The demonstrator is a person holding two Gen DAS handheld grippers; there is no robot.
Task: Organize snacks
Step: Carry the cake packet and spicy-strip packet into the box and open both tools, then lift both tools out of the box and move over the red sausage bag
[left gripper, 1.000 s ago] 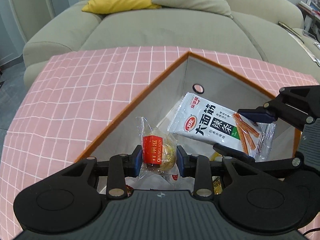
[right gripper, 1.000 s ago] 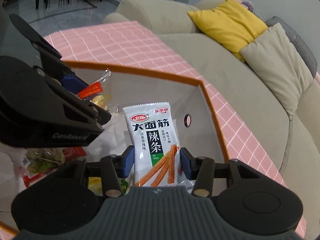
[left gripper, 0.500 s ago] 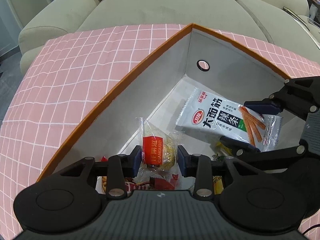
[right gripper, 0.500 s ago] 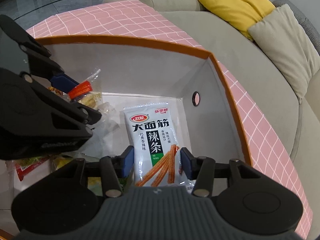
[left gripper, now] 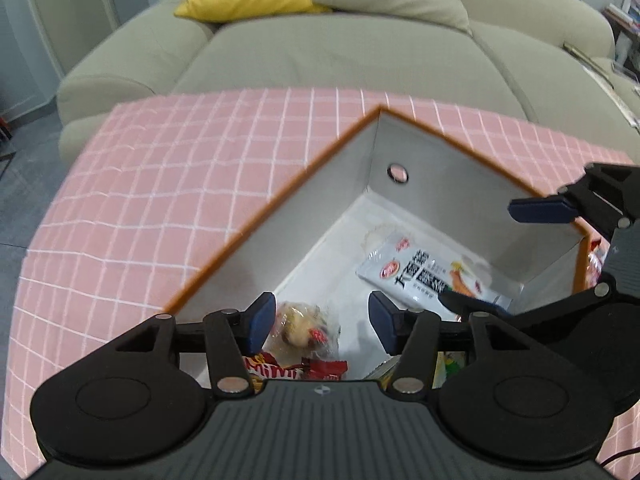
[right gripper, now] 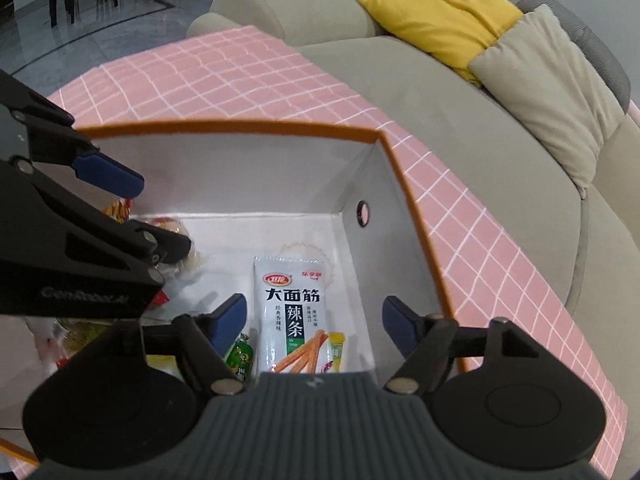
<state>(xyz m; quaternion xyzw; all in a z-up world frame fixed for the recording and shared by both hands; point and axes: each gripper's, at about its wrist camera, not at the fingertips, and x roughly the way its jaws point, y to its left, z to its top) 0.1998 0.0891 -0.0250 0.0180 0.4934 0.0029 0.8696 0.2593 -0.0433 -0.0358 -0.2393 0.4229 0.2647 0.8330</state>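
An orange-rimmed box with white inner walls stands on the pink checked cloth. Inside lie a white spicy-strip packet and a clear-wrapped pastry with a red label. My left gripper is open and empty above the pastry. My right gripper is open and empty above the white packet. Each gripper shows in the other's view, the right one at the right edge and the left one at the left edge.
Other snack packets lie in the box: a red one, and small green and yellow sachets. A beige sofa with a yellow cushion stands behind the table.
Both grippers have opened and let go. The pastry and the white packet now lie on the box floor. Both grippers have lifted a little.
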